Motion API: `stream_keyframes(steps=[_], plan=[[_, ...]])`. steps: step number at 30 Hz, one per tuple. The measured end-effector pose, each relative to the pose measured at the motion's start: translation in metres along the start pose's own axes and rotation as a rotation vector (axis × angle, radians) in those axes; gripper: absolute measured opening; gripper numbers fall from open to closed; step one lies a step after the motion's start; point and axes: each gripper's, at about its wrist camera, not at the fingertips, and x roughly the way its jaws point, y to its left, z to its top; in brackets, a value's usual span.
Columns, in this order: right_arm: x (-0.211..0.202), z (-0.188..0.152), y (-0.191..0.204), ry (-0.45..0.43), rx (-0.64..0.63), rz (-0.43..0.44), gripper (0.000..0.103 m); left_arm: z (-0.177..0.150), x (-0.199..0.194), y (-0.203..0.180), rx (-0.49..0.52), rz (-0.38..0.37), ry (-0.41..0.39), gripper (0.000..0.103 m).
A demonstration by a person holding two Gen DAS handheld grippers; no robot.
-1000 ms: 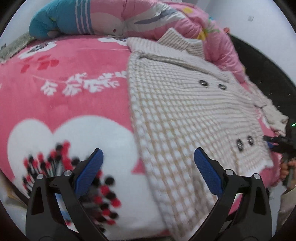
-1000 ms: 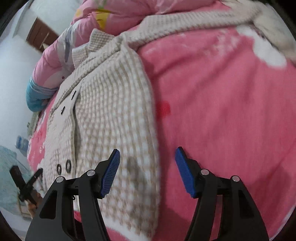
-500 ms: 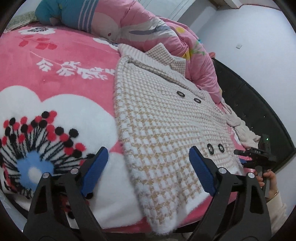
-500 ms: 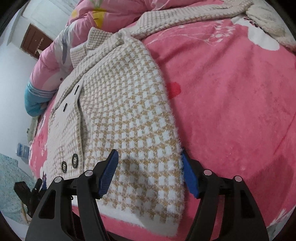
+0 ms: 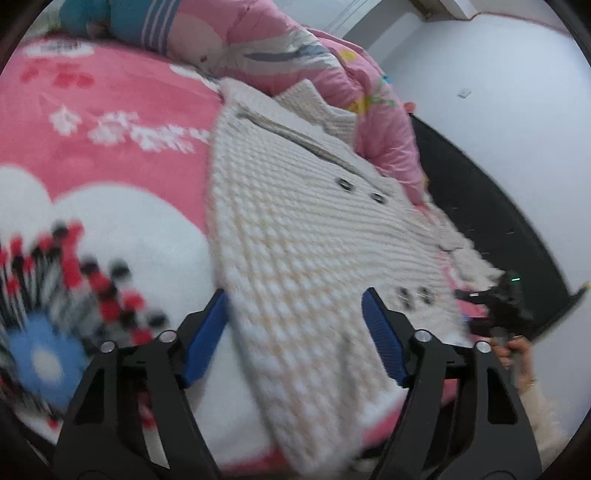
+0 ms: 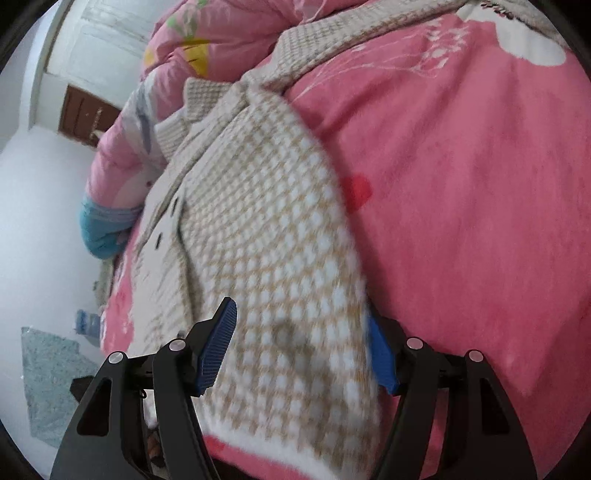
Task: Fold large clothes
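A beige-and-white checked coat (image 5: 306,236) with dark buttons lies flat on the pink flowered blanket (image 5: 110,155) of a bed. My left gripper (image 5: 295,332) hovers over the coat's near left corner. Its jaws are closing, the blue pads stand apart on either side of the fabric, and neither presses on it. In the right wrist view my right gripper (image 6: 299,350) straddles the coat's (image 6: 266,236) near right corner, open, with the coat's edge against its right pad. One sleeve (image 6: 354,40) stretches away across the blanket (image 6: 461,192). The left wrist view also shows the right gripper (image 5: 495,299), in a hand.
A bunched pink quilt (image 5: 295,55) and a teal cushion (image 5: 96,14) lie at the head of the bed. A dark bed frame (image 5: 491,214) runs along the white wall. Beyond the bed are a brown door (image 6: 86,118) and a pale rug (image 6: 48,380) on the floor.
The left jaws have narrowed and the left gripper has tilted, so the coat's corner now sits between its pads. The right gripper has come closer over the coat's hem.
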Motion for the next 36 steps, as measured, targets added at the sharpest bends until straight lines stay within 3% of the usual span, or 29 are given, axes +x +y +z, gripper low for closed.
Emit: stream_keyframes(steps=[3, 5, 11, 13, 16, 20, 21, 22, 24, 27, 31, 36], plan=[[-0.005, -0.019, 0.004, 0.016, -0.060, 0.016, 0.065, -0.022, -0.004, -0.001, -0.057, -0.078, 0.049, 0.066], [-0.007, -0.021, 0.003, 0.017, -0.074, 0.038, 0.065, -0.034, -0.004, -0.001, -0.074, -0.092, 0.063, 0.065], [0.007, 0.002, -0.006, -0.035, -0.018, 0.099, 0.060, -0.022, 0.007, 0.006, -0.127, -0.060, 0.047, 0.058], [0.010, 0.001, -0.005, -0.048, -0.029, 0.091, 0.058, -0.021, 0.011, 0.010, -0.160, -0.047, 0.041, 0.050], [0.004, -0.011, -0.003, -0.040, -0.055, 0.083, 0.045, -0.024, 0.008, 0.005, -0.156, -0.002, 0.034, 0.040], [-0.002, -0.029, -0.003, -0.029, -0.086, 0.070, 0.022, -0.026, 0.005, -0.003, -0.121, 0.080, 0.052, 0.030], [-0.003, -0.031, -0.003, -0.032, -0.089, 0.059, 0.012, -0.025, 0.005, -0.004, -0.114, 0.100, 0.060, 0.023], [-0.007, -0.031, 0.000, -0.036, -0.089, 0.064, 0.008, -0.022, 0.006, -0.008, -0.094, 0.129, 0.074, 0.015], [-0.021, -0.032, 0.013, -0.082, -0.129, 0.061, 0.007, -0.013, 0.002, -0.024, -0.011, 0.189, 0.094, 0.009], [-0.052, -0.036, 0.047, -0.150, -0.219, 0.074, 0.007, -0.001, -0.017, -0.048, 0.099, 0.237, 0.100, 0.007], [-0.081, -0.044, 0.090, -0.189, -0.335, 0.062, 0.007, 0.017, -0.049, -0.069, 0.189, 0.262, 0.077, 0.006], [-0.109, -0.066, 0.107, -0.195, -0.384, 0.068, 0.006, 0.024, -0.100, -0.079, 0.242, 0.241, 0.054, 0.006]])
